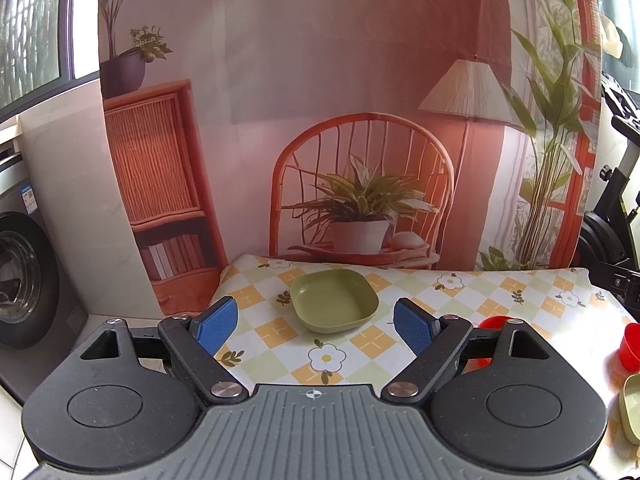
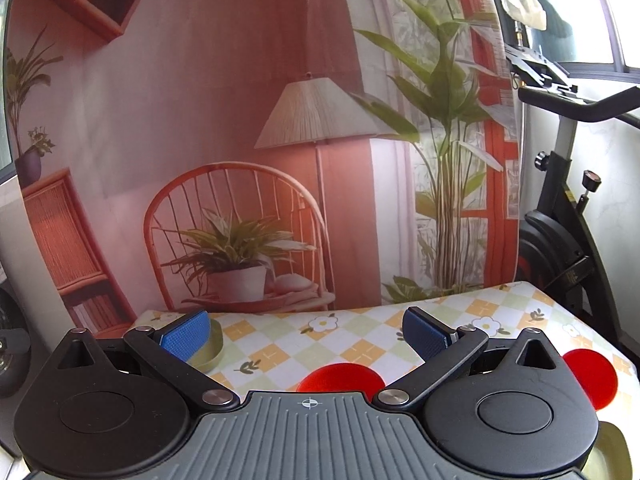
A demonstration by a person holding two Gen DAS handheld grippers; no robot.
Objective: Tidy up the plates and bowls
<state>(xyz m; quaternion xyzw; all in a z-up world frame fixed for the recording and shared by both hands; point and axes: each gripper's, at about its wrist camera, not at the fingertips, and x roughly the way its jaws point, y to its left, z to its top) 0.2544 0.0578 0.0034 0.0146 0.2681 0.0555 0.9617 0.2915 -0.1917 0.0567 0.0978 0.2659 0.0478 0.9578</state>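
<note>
A green square bowl (image 1: 334, 300) rests on the checked tablecloth (image 1: 472, 304), just ahead of my left gripper (image 1: 316, 326), which is open with nothing between its blue pads. Red dishes peek out at the right: one (image 1: 490, 324) behind the right finger, another (image 1: 630, 346) at the edge, with a second green bowl (image 1: 632, 408) below it. In the right wrist view my right gripper (image 2: 306, 334) is open and holds nothing. A red dish (image 2: 340, 376) lies just below it, another red dish (image 2: 590, 376) to the right. The green bowl (image 2: 210, 350) sits behind the left pad (image 2: 186, 336).
A printed backdrop (image 1: 320, 120) of a chair, lamp and plants hangs along the table's far edge. A washing machine (image 1: 24, 280) stands left of the table. An exercise bike (image 2: 560, 220) stands at the right. A green dish rim (image 2: 612, 452) shows at the lower right corner.
</note>
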